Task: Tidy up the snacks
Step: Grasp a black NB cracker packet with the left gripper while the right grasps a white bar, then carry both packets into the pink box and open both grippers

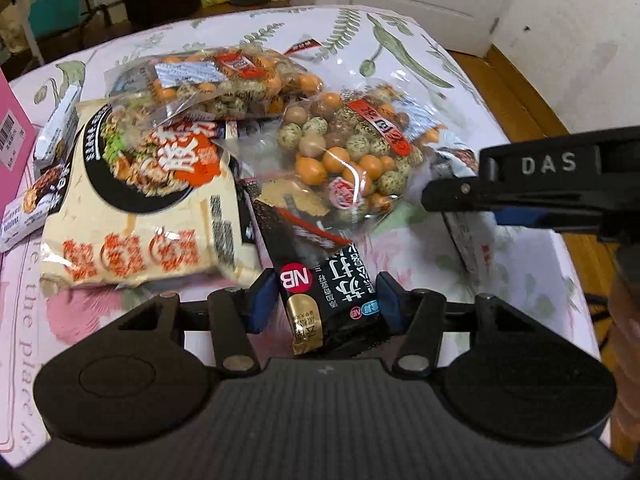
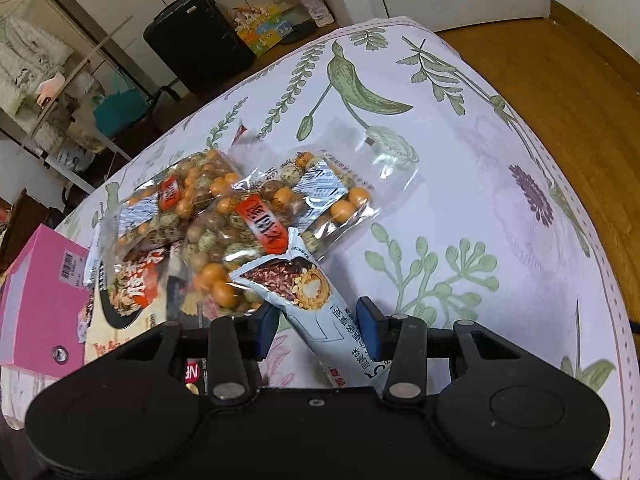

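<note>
Left claw [image 1: 323, 298]: blue pads either side of the black NB pack [image 1: 326, 280], left pad touching, right pad just beside it, so not clearly clamped yet. Pack lies on the tabletop [image 1: 500, 276], far end tucked under the nearer nut bag [image 1: 352, 152].

Right claw [image 2: 318, 326]: jaws apart around the white bar pack [image 2: 304, 292]; visible gap on the right pad, left pad close. Not gripping. The bar's far end rests against the nut bags [image 2: 256, 216].

Doing it well, my read:
- Close squarely across each pack's width, then pull back toward the wrist and low, so the bags on top slide off rather than lift.
- Foil is slick and the packs likely crush; firm but not hard.
- Move one arm at a time: the right claw already shows close at the right of the left view.

Around:
- noodle packet [image 1: 148, 200] just left of the NB pack, partly under the second nut bag [image 1: 216, 76].
- pink box [image 2: 38, 292] at far left, small packs [image 1: 48, 152] beside it.
- Loose clear bag edges may snag a pad.
</note>
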{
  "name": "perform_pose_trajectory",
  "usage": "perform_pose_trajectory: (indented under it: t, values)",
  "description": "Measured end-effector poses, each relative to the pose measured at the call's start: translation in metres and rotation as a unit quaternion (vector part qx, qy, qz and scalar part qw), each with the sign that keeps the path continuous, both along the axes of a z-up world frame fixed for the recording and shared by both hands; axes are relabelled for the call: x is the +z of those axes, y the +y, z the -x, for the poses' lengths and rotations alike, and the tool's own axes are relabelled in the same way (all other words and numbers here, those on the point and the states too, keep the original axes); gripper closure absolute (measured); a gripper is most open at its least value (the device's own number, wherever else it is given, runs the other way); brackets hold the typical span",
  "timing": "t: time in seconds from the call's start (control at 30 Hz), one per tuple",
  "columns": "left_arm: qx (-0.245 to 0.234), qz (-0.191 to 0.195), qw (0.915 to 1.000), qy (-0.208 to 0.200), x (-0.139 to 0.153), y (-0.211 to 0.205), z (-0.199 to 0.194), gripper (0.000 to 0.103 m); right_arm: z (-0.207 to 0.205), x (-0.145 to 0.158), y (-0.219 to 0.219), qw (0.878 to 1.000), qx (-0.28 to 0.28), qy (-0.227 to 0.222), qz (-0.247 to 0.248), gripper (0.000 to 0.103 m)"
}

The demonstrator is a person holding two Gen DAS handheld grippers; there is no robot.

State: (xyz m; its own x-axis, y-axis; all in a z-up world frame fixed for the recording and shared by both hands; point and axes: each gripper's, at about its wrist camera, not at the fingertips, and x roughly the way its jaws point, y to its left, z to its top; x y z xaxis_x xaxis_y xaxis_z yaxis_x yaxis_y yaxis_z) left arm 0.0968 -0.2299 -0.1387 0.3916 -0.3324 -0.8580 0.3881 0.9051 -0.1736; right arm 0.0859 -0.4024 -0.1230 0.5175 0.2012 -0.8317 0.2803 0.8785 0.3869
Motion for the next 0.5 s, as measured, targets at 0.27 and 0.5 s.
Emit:
perform_pose_trajectory:
  t: [0.27,0.5]
  values:
    - [-0.033,0.019,0.9989,0.026,0.021,0.036,0.016,0.057,0.016,0.011,0.025,0.999,0.038,0.015,0.013,0.056]
    - [-0.048,0.026,0.9974,0.047,0.019,0.054,0.015,0.056,0.023,0.011,0.038,0.998,0.062,0.022,0.020,0.057]
